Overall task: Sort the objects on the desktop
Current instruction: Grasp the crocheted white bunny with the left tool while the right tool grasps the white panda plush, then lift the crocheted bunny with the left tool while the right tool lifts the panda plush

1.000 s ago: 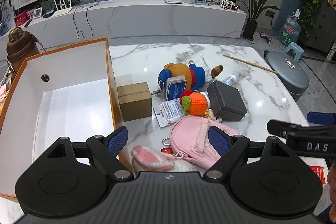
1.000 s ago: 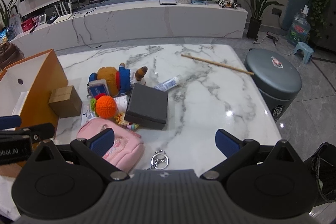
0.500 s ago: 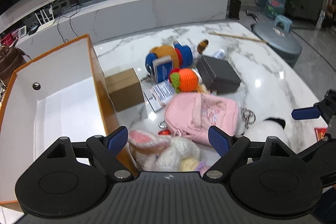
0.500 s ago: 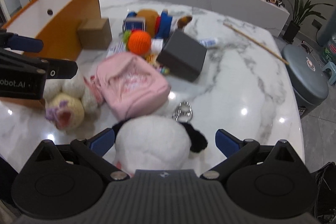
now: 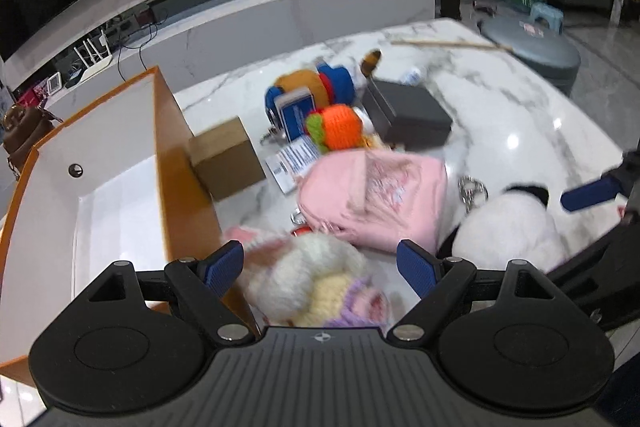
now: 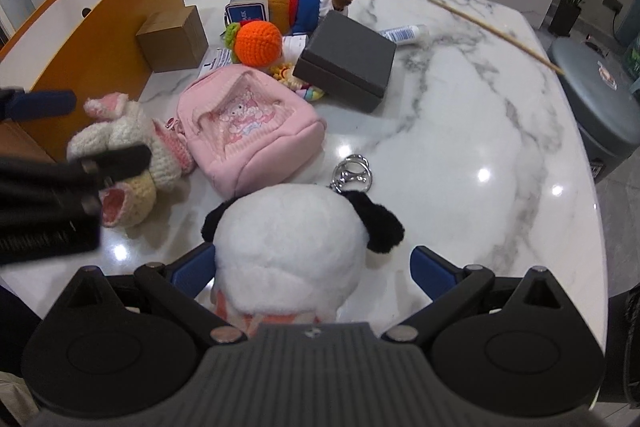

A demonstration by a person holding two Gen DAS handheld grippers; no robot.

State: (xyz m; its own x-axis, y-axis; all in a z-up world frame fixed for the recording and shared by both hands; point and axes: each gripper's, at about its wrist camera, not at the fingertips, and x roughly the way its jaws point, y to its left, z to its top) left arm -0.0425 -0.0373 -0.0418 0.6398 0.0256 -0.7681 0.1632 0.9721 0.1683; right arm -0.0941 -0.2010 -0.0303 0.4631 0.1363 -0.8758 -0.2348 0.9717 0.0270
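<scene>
— Right wrist view: what sat between the fingers of the right gripper (image 6: 312, 269)?

— A round panda plush (image 6: 292, 243), white and fluffy, with black ears at either side and a bit of orange-and-white cloth at its lower edge. It lay on the marble table (image 6: 460, 131) between the blue pads, whose jaws were spread wide; the left pad looked to be just against the fur, the right pad stood clear of it. Nothing was clamped.

— And the left gripper (image 5: 320, 267)?

— Its jaws were wide apart too, held over a crocheted bunny (image 5: 312, 279), cream and white with pink ear linings and a touch of purple. That view was blurred, so whether the pads touched the yarn could not be told. The bunny lay just beside the wall of the orange box (image 5: 176, 163), whose white inside was bare.

— What else lay on the table?

— A pink backpack (image 6: 248, 127) with a cartoon print on its front, between the bunny and the panda, and a metal key ring (image 6: 354, 173) just beyond the panda's ear. Farther off were a dark grey box (image 6: 346, 61), a crocheted orange ball (image 6: 258, 43) with a green tuft, a brown cardboard box (image 6: 172, 39) against the orange wall, and a brown-and-blue plush (image 6: 288, 3).
</scene>
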